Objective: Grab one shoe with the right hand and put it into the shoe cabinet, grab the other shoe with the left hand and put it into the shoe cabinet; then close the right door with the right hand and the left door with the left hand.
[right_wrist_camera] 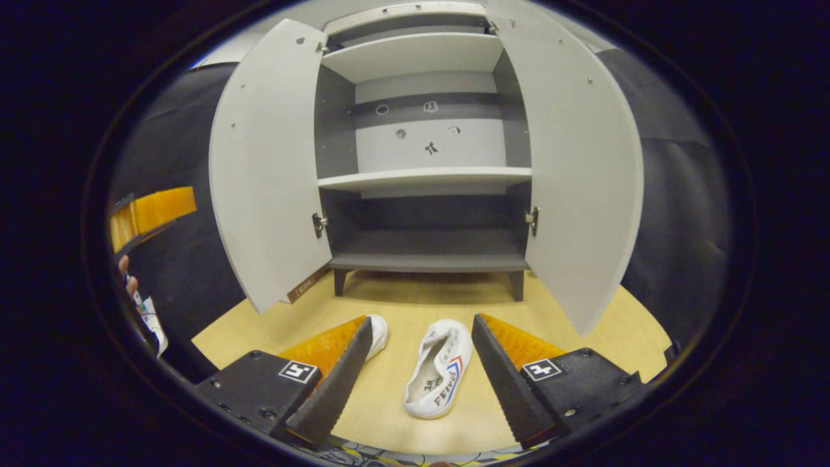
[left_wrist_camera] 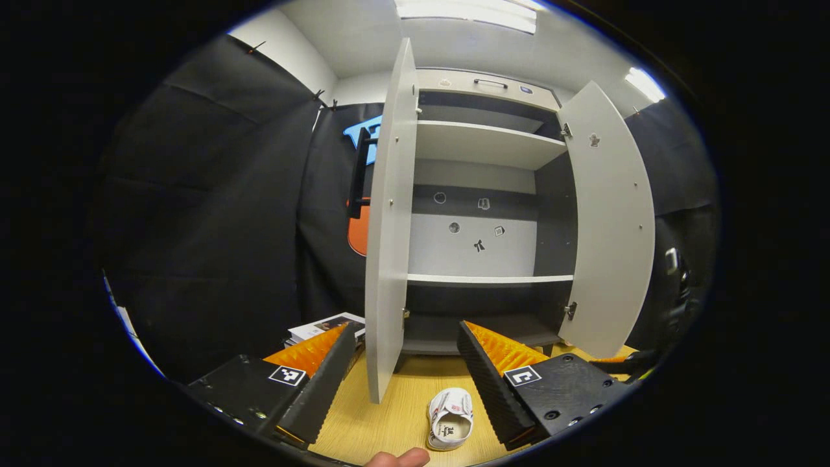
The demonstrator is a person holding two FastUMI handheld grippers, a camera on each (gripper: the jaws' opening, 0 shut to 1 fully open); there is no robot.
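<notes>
You're in a staged recording booth, not a home, black cloth walls (left_wrist_camera: 214,214) all round, grey shoe cabinet (right_wrist_camera: 428,175) standing on a pale wood floor (right_wrist_camera: 421,301), ceiling strip lights (left_wrist_camera: 467,13), white room wall (left_wrist_camera: 285,55) above the cloth.

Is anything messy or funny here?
Nothing is broken or spilled. The two white canvas shoes just lie on the pale wooden floor pointing different ways, in front of the grey shoe cabinet, whose doors are wide open.

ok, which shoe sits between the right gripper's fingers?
The fully visible shoe, between the open right gripper fingers. The other shoe peeks from behind one finger.
</notes>
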